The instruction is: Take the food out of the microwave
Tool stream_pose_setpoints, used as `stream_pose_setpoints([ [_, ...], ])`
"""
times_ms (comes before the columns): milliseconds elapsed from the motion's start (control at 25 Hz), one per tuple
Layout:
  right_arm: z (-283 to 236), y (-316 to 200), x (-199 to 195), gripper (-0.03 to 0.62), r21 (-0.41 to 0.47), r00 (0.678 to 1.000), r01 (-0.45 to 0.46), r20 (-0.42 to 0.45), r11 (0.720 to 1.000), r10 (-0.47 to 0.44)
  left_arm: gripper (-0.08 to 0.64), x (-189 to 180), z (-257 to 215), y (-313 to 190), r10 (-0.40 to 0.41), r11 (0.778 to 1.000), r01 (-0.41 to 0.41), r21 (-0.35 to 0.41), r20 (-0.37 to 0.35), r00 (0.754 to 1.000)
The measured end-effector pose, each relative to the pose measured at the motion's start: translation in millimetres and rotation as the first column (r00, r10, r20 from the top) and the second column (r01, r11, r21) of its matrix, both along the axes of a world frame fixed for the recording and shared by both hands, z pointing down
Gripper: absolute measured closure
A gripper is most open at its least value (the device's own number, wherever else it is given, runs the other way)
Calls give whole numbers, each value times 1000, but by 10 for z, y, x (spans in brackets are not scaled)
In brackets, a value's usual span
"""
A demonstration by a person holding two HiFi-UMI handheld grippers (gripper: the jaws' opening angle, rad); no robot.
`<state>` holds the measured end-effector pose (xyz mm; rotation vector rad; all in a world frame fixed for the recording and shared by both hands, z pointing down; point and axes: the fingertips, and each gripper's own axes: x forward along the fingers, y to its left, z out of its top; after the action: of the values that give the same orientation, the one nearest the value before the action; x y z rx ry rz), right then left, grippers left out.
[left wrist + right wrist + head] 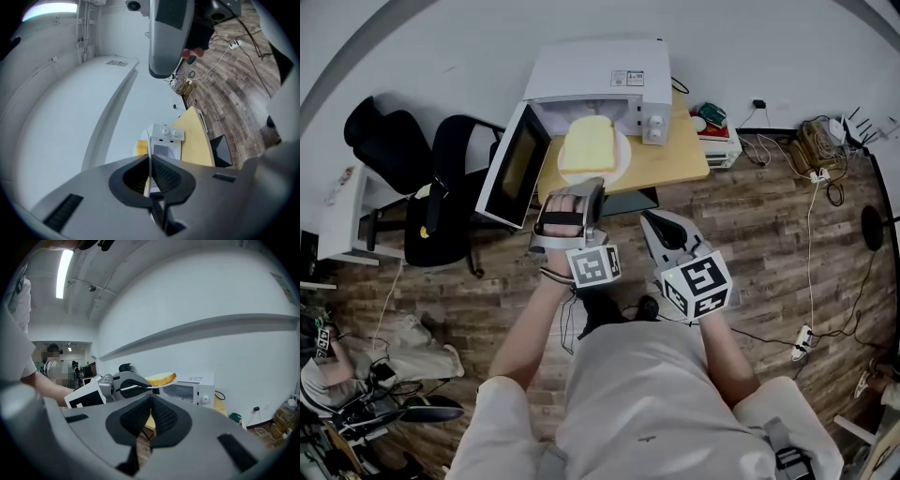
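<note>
**Bread.** One thick square slice of bread (586,145), pale yellow on top with a darker tan crust at the edges. It lies flat on a round white plate (621,165) and covers most of it, so that only the rim shows around it.

**Location.** The plate is outside the microwave (600,66), in the air just in front of the open cavity and above the front edge of the yellow table (675,155). In the right gripper view the plate sits level. The microwave door (517,167) is swung fully open to the left in the head view.

**Left gripper** (591,187). Clamped on the near rim of the plate. In the left gripper view the thin white rim runs straight between the closed pads.

**Right gripper** (654,225). Jaws pressed together with nothing between them. It is beside the left gripper, short of the plate and not touching it.
</note>
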<state>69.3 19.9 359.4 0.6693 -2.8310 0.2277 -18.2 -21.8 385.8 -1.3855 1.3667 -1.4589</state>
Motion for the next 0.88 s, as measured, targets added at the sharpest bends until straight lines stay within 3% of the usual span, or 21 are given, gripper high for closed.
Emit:
stream_pose_setpoints([
  [880,-9,-23,39,592,25,1000,-5,-11,1000,6,546,12,-50,-37,17,1000,-18,16,25,1000],
])
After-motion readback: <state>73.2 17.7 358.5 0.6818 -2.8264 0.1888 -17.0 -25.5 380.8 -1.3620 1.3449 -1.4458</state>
